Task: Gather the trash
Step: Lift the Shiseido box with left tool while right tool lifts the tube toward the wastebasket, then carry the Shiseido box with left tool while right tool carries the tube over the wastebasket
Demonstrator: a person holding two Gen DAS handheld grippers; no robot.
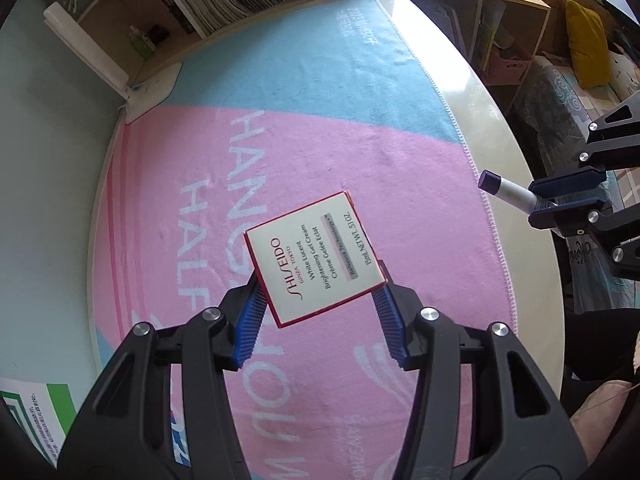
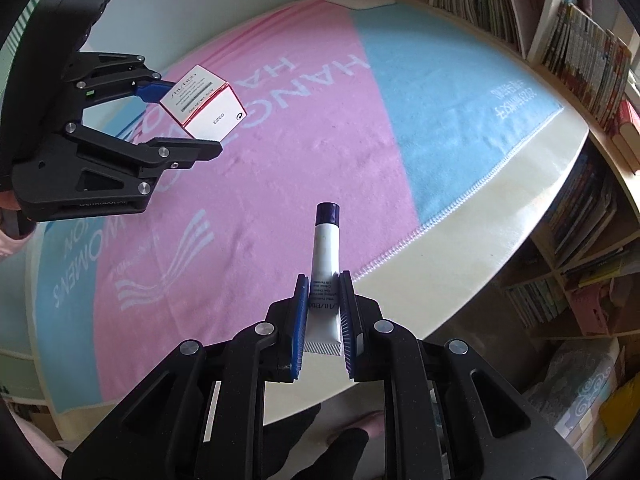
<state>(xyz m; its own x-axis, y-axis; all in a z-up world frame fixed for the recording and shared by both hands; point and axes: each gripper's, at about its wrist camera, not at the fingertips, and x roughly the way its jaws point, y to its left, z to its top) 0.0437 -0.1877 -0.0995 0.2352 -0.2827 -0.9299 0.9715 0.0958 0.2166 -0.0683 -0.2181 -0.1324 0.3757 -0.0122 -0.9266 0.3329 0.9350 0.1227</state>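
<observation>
A small white carton with red edges [image 1: 316, 258] hangs above the pink and blue towel [image 1: 360, 92], pinched between the blue pads of my left gripper [image 1: 318, 280], which is shut on it. From the right wrist view the same carton [image 2: 204, 106] and left gripper [image 2: 182, 120] show at the upper left. My right gripper [image 2: 324, 280] is shut on a white tube with a dark purple cap [image 2: 326, 248], held cap-forward over the towel [image 2: 320, 120]. In the left wrist view the tube [image 1: 506, 190] and right gripper [image 1: 560, 196] appear at the right edge.
The towel covers a cream round table [image 2: 500, 232]. Shelves full of books [image 2: 580, 40] stand beyond it. A white lamp base [image 1: 152, 92] sits at the table's far edge. A yellow cushion [image 1: 588, 44] lies at the upper right, and a printed sheet [image 1: 36, 416] at the lower left.
</observation>
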